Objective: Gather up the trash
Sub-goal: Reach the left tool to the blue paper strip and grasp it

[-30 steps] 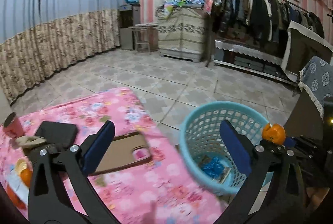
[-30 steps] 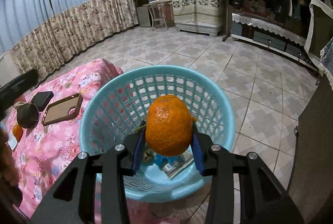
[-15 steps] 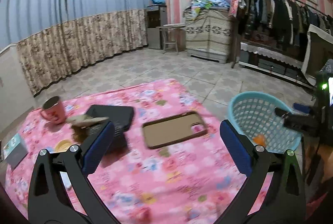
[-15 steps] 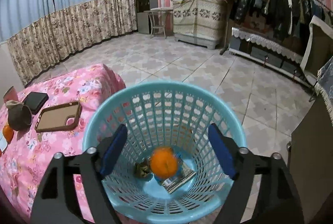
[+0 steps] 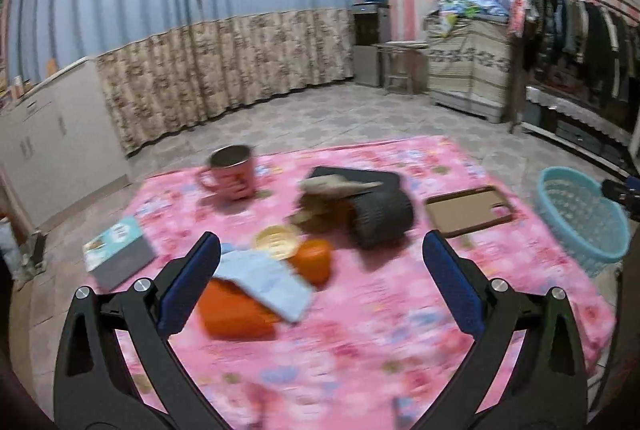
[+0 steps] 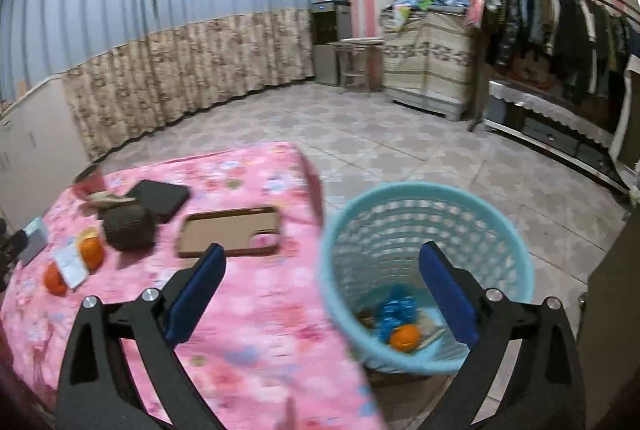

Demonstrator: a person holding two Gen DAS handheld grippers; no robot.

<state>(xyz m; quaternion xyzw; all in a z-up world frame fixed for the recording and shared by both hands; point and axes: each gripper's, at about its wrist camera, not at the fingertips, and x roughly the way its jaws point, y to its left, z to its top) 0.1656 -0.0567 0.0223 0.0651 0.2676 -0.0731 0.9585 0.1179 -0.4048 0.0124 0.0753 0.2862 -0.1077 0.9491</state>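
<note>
Dropped from the right claw, now open, the orange lies in the basket below.

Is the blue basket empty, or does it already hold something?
Not empty: the basket holds an orange, a blue wrapper and other scraps.

Both views are dim, lit by soft indoor light with weak shadows. Motion blur smears the pink surface and the things on it. The fisheye bends the curtain and walls, and the corners go black.
</note>
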